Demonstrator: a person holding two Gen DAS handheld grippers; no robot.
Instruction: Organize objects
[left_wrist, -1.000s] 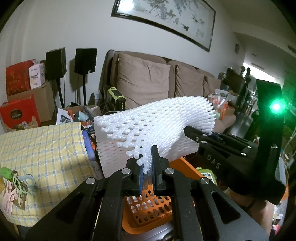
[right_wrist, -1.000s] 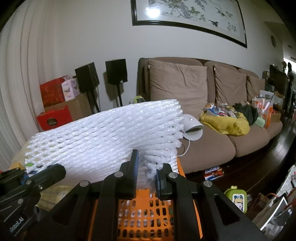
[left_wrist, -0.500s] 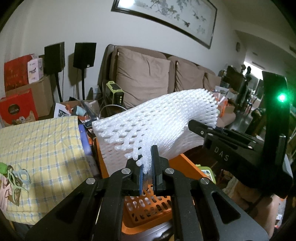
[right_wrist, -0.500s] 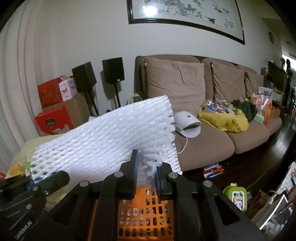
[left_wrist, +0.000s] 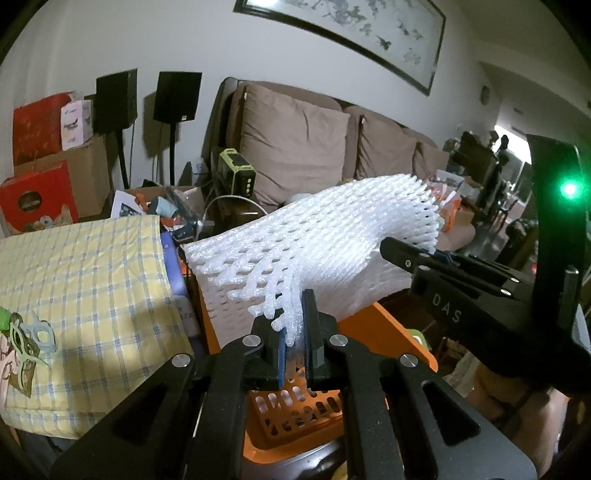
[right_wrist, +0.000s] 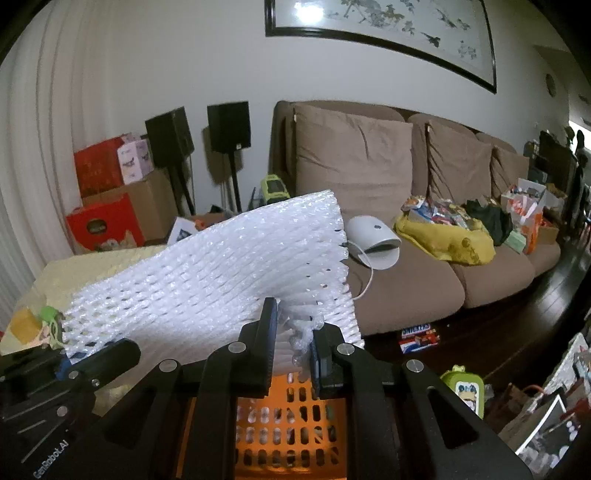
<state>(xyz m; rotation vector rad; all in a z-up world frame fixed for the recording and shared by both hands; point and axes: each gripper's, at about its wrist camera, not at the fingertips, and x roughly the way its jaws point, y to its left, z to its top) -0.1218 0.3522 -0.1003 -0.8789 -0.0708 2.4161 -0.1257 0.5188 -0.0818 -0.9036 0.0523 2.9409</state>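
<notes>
A white foam net sheet (left_wrist: 332, 243) hangs in the air over an orange perforated basket (left_wrist: 388, 332). My left gripper (left_wrist: 293, 332) is shut on the sheet's near left edge. My right gripper (right_wrist: 291, 332) is shut on a bunched bit of the same foam net sheet (right_wrist: 221, 273) at its right edge. In the right wrist view the orange basket (right_wrist: 295, 417) lies directly below the fingers. The right gripper's body (left_wrist: 480, 288) shows at the right of the left wrist view; the left gripper's body (right_wrist: 55, 387) shows at the lower left of the right wrist view.
A yellow checked cloth (left_wrist: 81, 280) covers a surface on the left, with small clips (left_wrist: 26, 336) on it. Behind stand a brown sofa (right_wrist: 388, 192) with clutter (right_wrist: 443, 229), two black speakers (left_wrist: 147, 96), red and cardboard boxes (left_wrist: 40, 177). Items litter the dark floor (right_wrist: 461, 384).
The foam sheet has sunk lower toward the basket, held by both grippers throughout. The views have tipped slightly, and the background has shifted a little.
</notes>
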